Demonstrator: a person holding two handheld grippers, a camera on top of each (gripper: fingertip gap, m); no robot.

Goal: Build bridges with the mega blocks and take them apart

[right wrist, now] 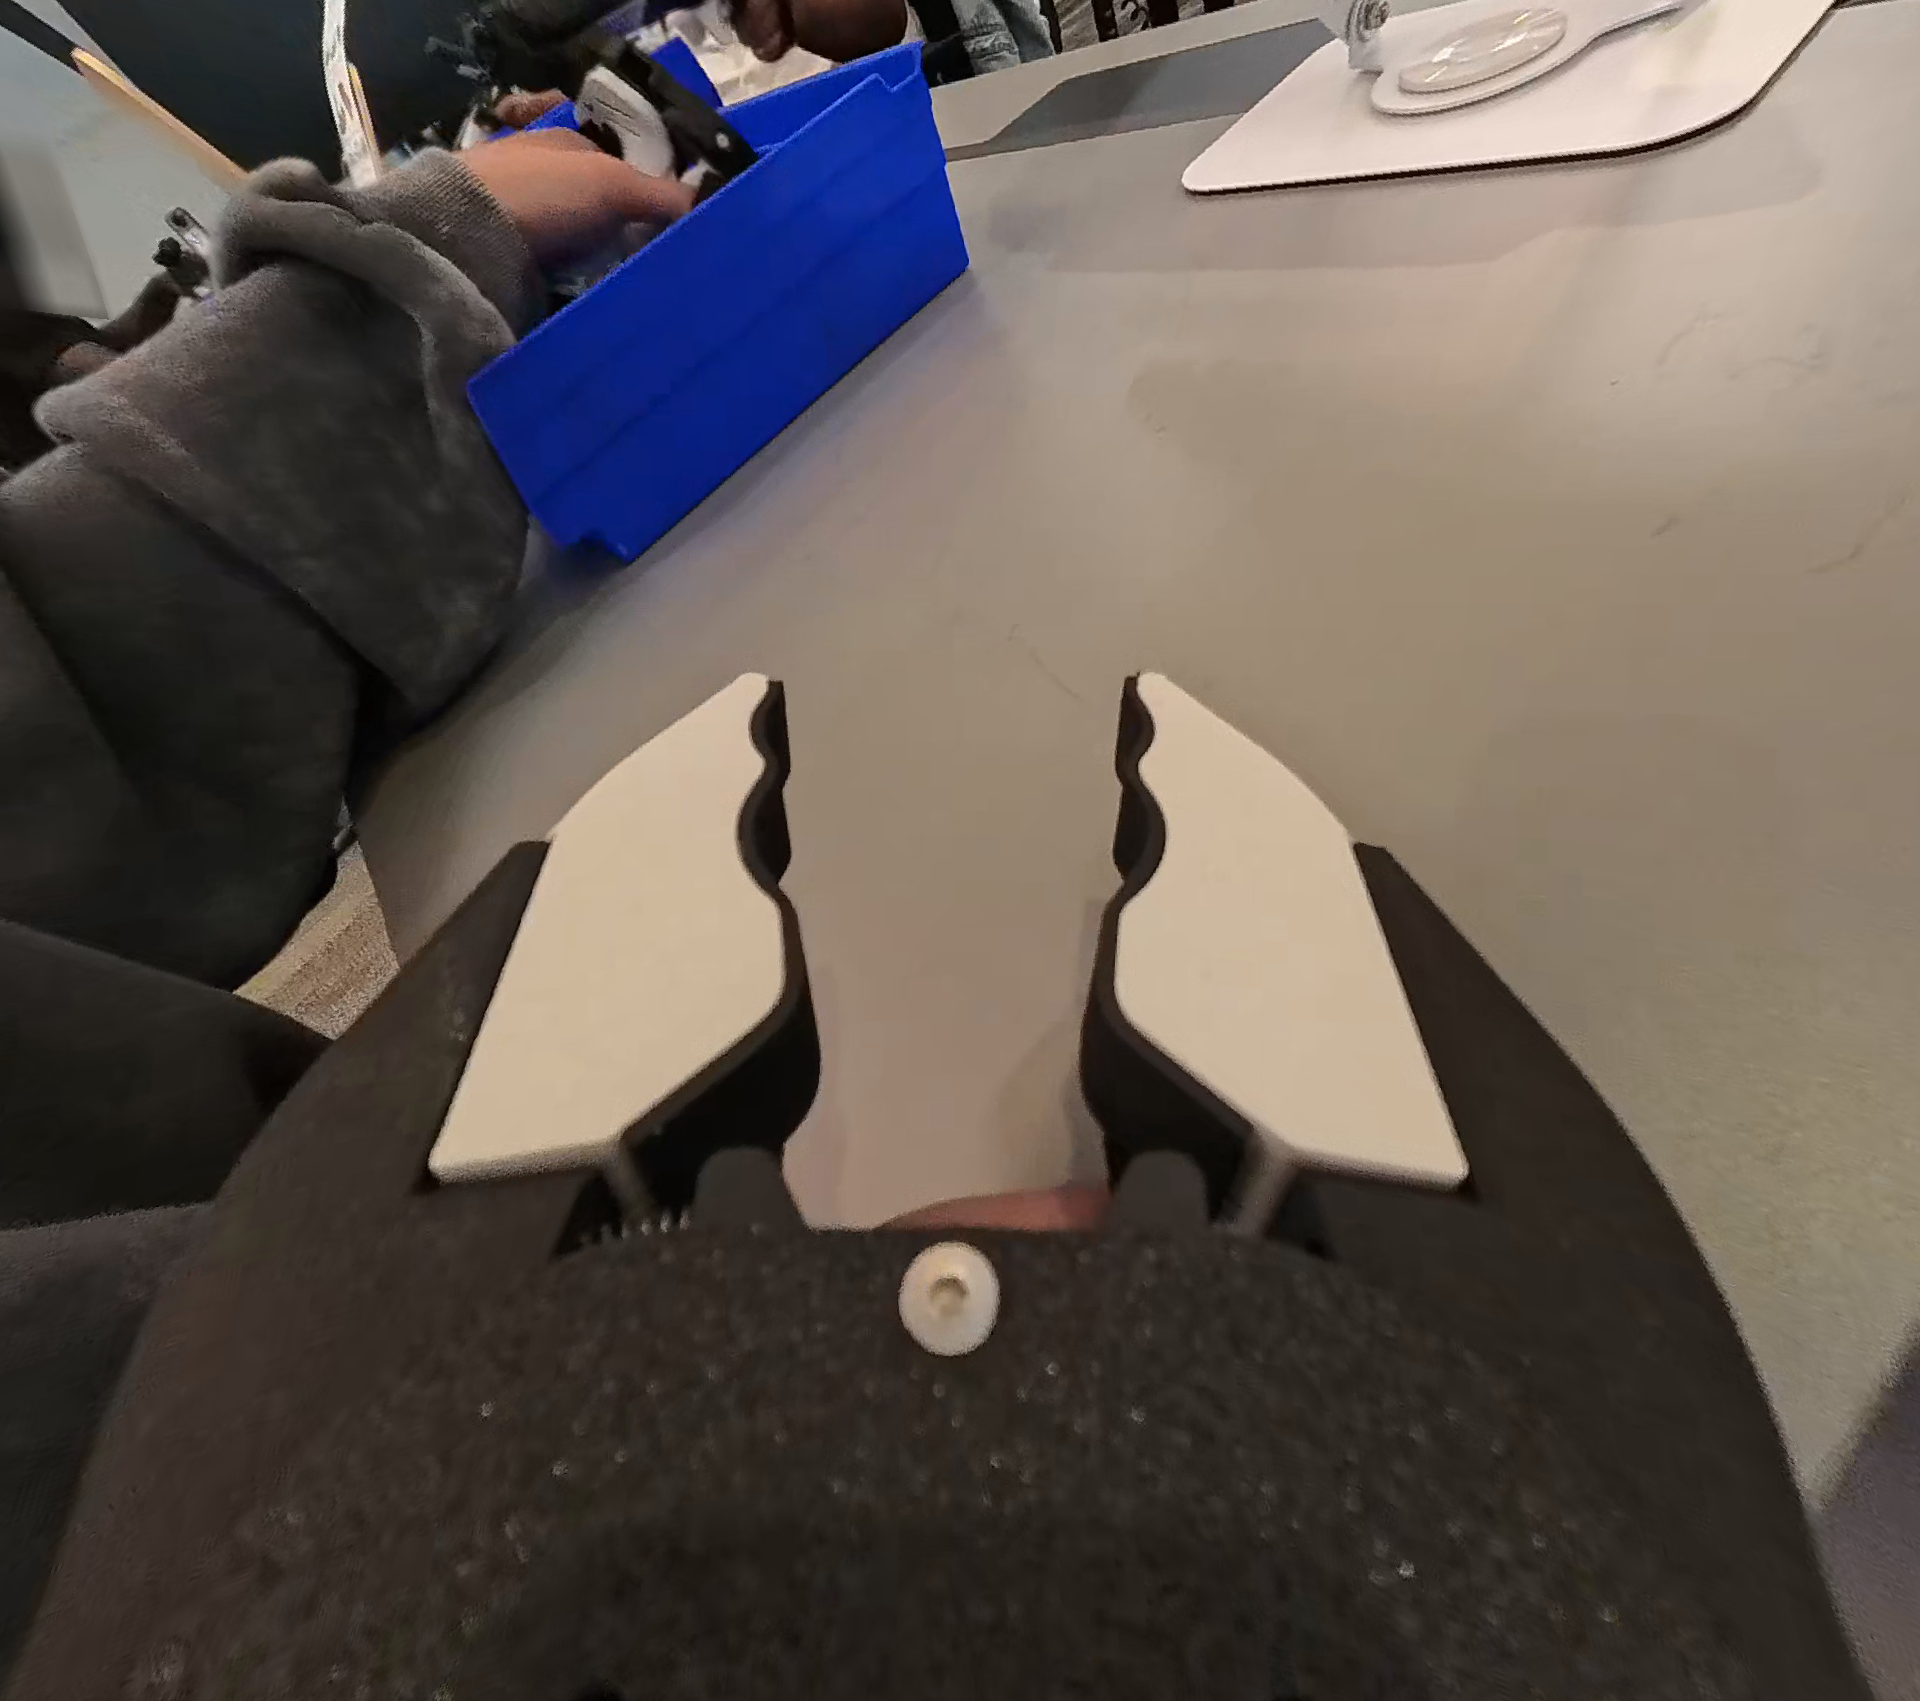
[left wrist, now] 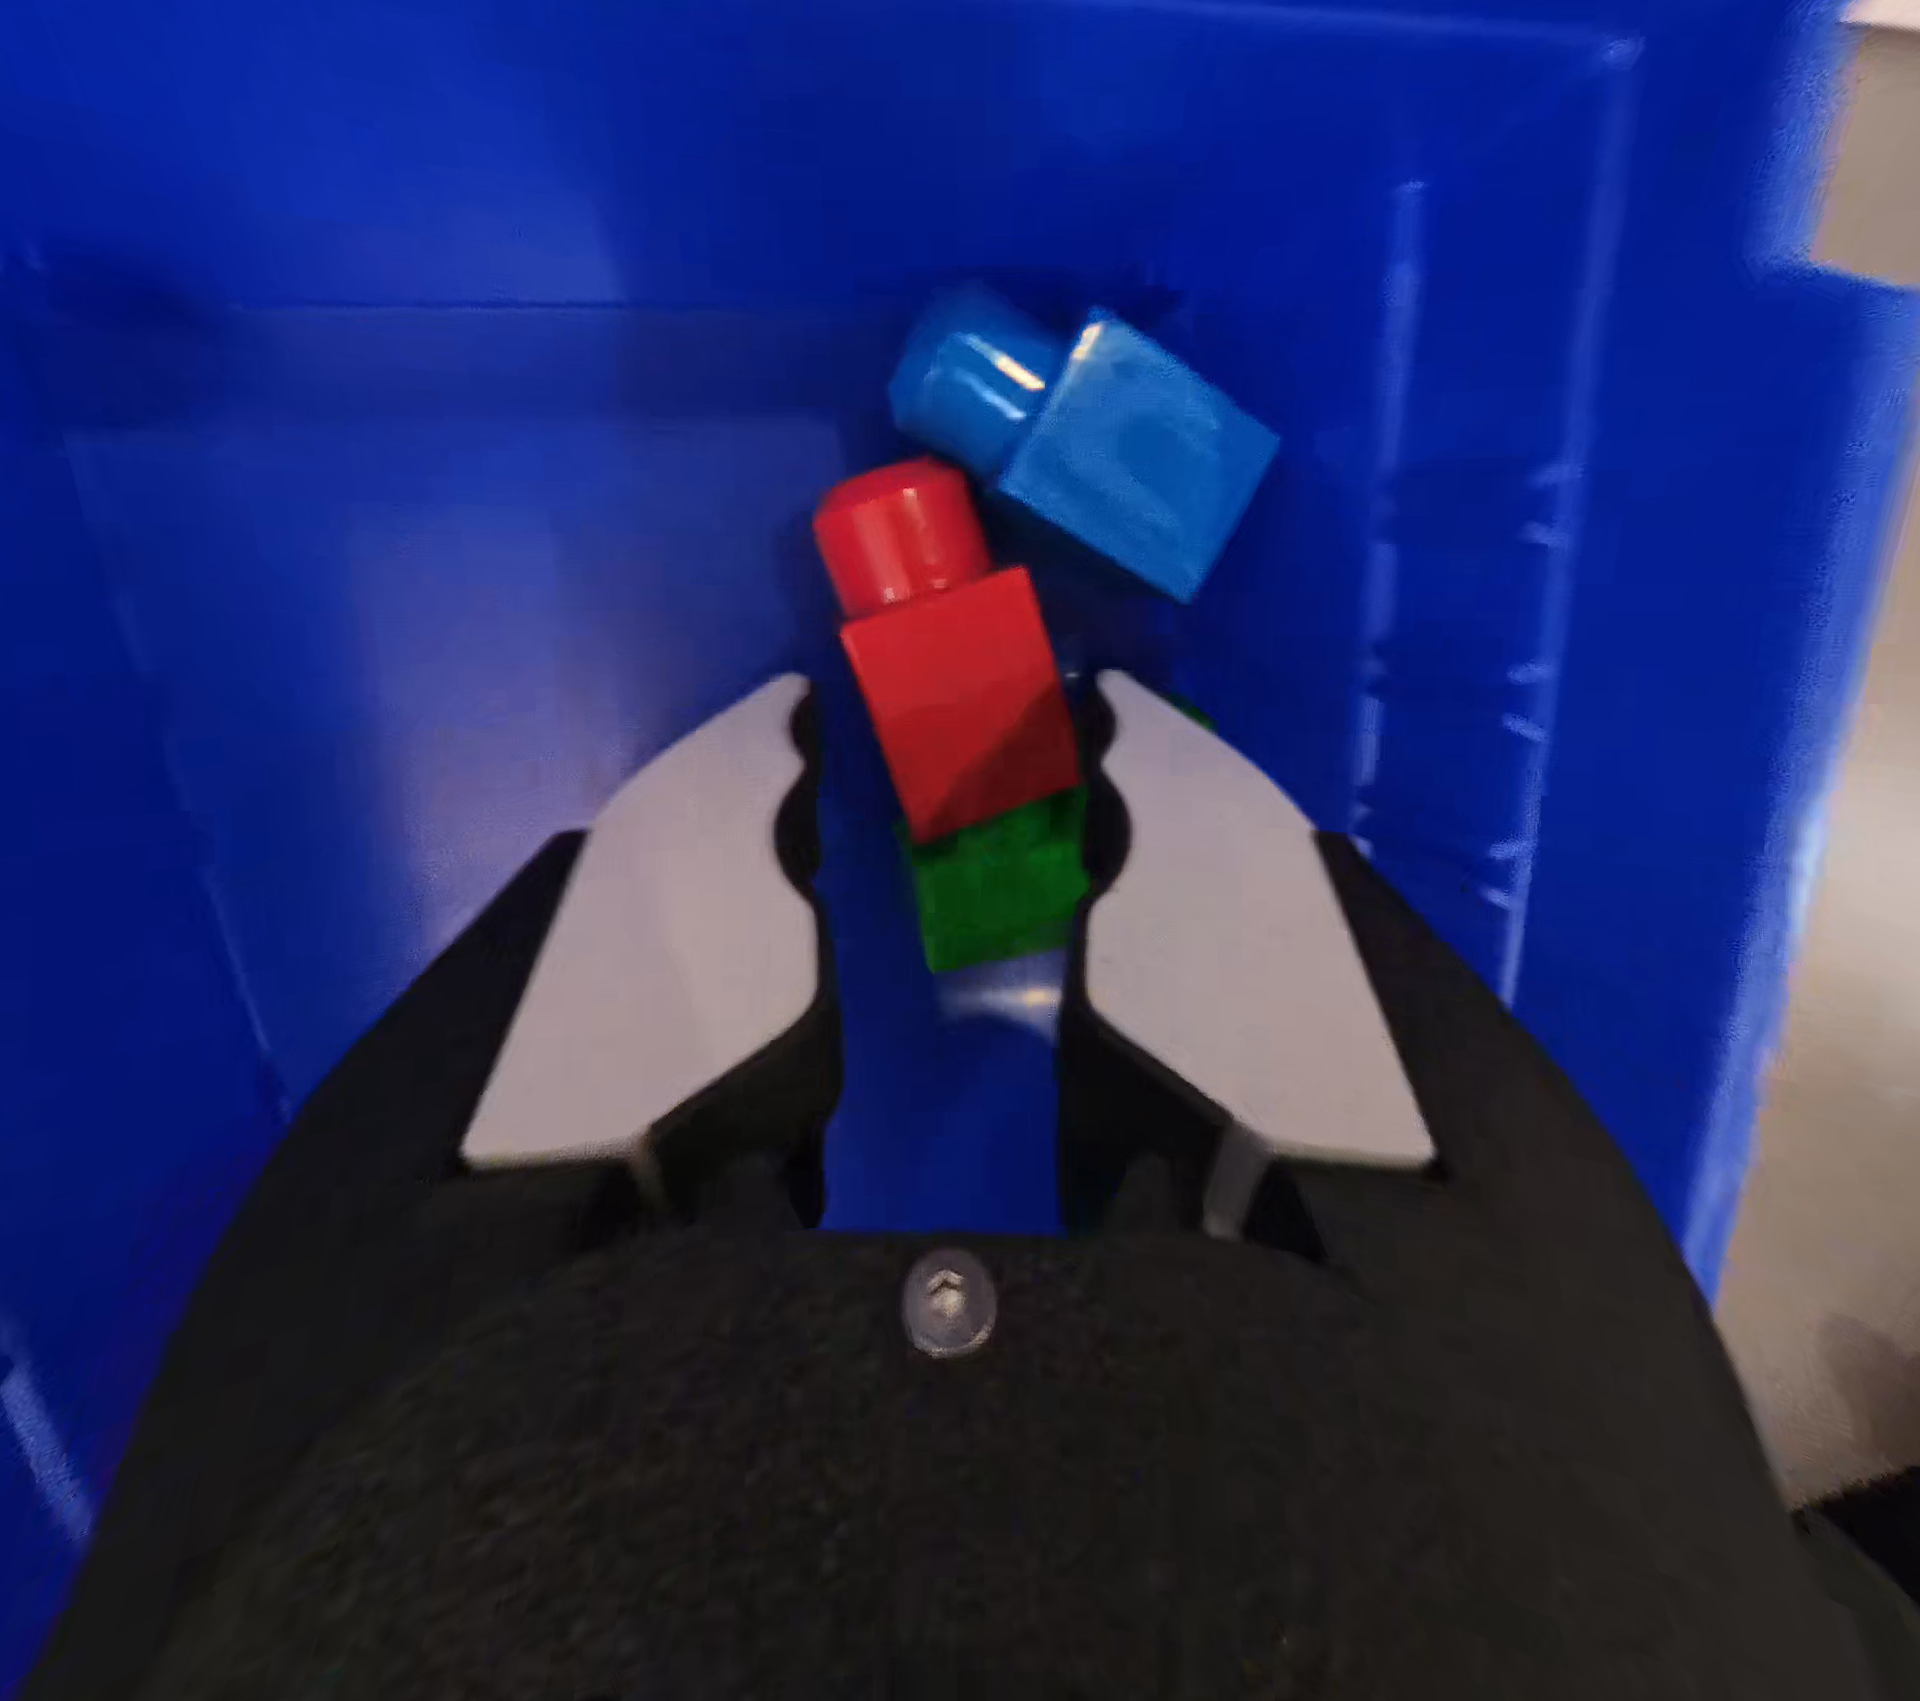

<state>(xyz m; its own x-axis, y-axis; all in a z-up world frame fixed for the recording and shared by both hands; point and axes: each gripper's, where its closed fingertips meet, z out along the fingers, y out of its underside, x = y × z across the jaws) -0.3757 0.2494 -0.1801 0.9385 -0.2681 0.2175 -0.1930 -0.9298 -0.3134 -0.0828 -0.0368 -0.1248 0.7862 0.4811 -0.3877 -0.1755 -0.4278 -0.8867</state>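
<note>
In the left wrist view my left gripper [left wrist: 951,690] reaches down into a blue bin [left wrist: 416,145]. Its jaws stand open on either side of a red block [left wrist: 966,716] stacked on a green block [left wrist: 992,898]. A gap shows between the left finger and the blocks. A light blue block [left wrist: 1122,446] lies tilted just beyond, touching the red stud. In the right wrist view my right gripper [right wrist: 951,690] is open and empty above the grey table [right wrist: 1351,508]. The bin [right wrist: 748,342] stands far left there, with the left gripper [right wrist: 665,134] inside it.
A grey sleeve [right wrist: 312,363] and a hand reach over the bin. A white stand with a flat base [right wrist: 1538,62] sits at the table's far right. People stand behind the table. The bin's right wall [left wrist: 1621,508] is close to the blocks. Across from one pair of fingers to the other is roughly 40 cm. My left gripper's tips are some 30 cm from the flat base [right wrist: 1538,62].
</note>
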